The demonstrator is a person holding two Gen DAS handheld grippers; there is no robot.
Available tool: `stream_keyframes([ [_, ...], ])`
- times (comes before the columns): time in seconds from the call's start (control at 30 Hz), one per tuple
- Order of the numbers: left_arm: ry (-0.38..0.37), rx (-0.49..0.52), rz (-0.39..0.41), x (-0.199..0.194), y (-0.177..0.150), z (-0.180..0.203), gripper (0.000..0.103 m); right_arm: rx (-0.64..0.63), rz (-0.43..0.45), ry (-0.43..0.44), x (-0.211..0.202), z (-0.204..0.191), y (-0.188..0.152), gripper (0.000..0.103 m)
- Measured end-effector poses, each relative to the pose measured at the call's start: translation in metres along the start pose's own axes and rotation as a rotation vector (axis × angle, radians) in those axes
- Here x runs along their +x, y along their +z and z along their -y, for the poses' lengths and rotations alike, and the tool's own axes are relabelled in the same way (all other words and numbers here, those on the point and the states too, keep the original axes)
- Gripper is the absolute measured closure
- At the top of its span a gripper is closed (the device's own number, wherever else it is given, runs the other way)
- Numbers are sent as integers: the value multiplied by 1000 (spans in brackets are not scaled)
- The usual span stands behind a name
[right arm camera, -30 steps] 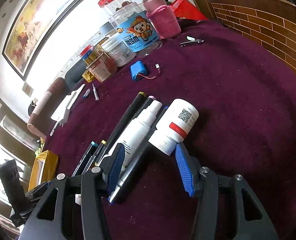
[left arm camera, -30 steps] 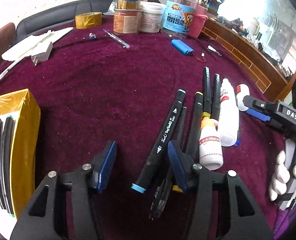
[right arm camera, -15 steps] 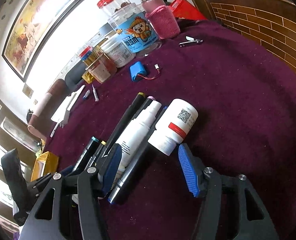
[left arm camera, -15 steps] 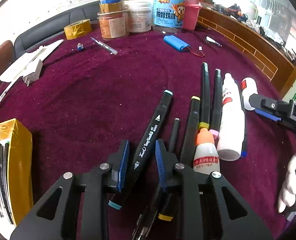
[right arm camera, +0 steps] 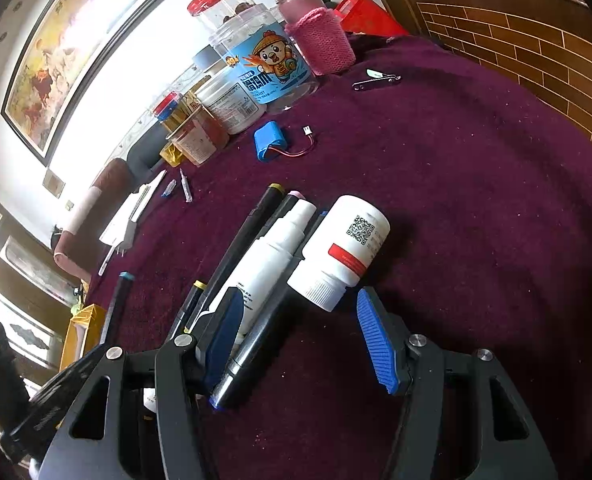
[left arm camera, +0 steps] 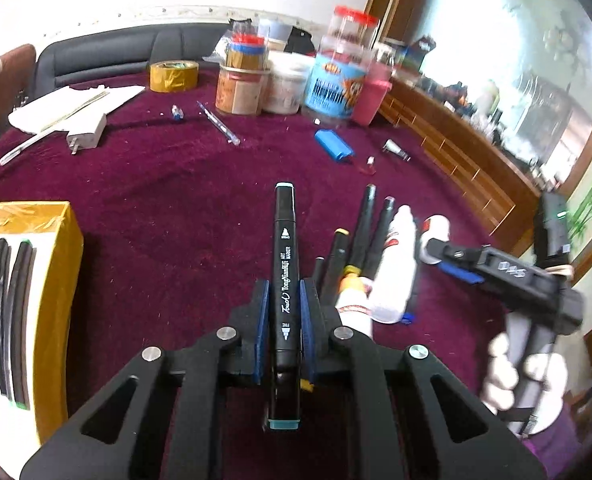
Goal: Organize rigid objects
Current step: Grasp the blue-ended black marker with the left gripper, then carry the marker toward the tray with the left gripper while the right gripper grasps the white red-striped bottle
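The left hand-held gripper is closing, its blue pads already pressed on both sides of a black art marker with teal end caps, which points straight ahead along the fingers above the maroon tabletop. The right hand-held gripper stands half open and holds nothing, with the ribbed cap of a lying white pill bottle just ahead of the gap between its pads. Left of that bottle a white spray bottle and several dark markers lie side by side.
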State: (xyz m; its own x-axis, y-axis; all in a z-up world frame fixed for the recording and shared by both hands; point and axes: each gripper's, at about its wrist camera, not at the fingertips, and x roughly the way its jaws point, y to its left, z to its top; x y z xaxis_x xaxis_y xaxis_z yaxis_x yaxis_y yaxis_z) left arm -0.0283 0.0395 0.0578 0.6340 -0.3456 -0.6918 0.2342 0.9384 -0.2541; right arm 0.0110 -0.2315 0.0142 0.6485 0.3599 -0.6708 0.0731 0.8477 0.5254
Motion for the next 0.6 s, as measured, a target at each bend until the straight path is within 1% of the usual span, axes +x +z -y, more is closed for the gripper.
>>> stream_keyframes([
  [0.17, -54, -65, 43, -33, -13, -9, 91, -1, 2, 2, 1, 0, 0, 49],
  [0.37, -73, -82, 112, -71, -26, -14, 91, 11, 4, 16, -1, 2, 0, 49],
  [0.43, -73, -80, 129, -82, -30, -18, 91, 35, 32, 34, -11, 7, 1, 49],
  [0.5, -67, -74, 140, -91, -33, -22, 91, 49, 87, 41, -29, 10, 3, 49],
  [0.53, -68, -74, 142, -92, -34, -25, 91, 41, 123, -2, -41, 11, 5, 49],
  [0.6, -82, -88, 144, -96, -37, -31, 91, 10, 126, -84, -47, 11, 9, 49],
])
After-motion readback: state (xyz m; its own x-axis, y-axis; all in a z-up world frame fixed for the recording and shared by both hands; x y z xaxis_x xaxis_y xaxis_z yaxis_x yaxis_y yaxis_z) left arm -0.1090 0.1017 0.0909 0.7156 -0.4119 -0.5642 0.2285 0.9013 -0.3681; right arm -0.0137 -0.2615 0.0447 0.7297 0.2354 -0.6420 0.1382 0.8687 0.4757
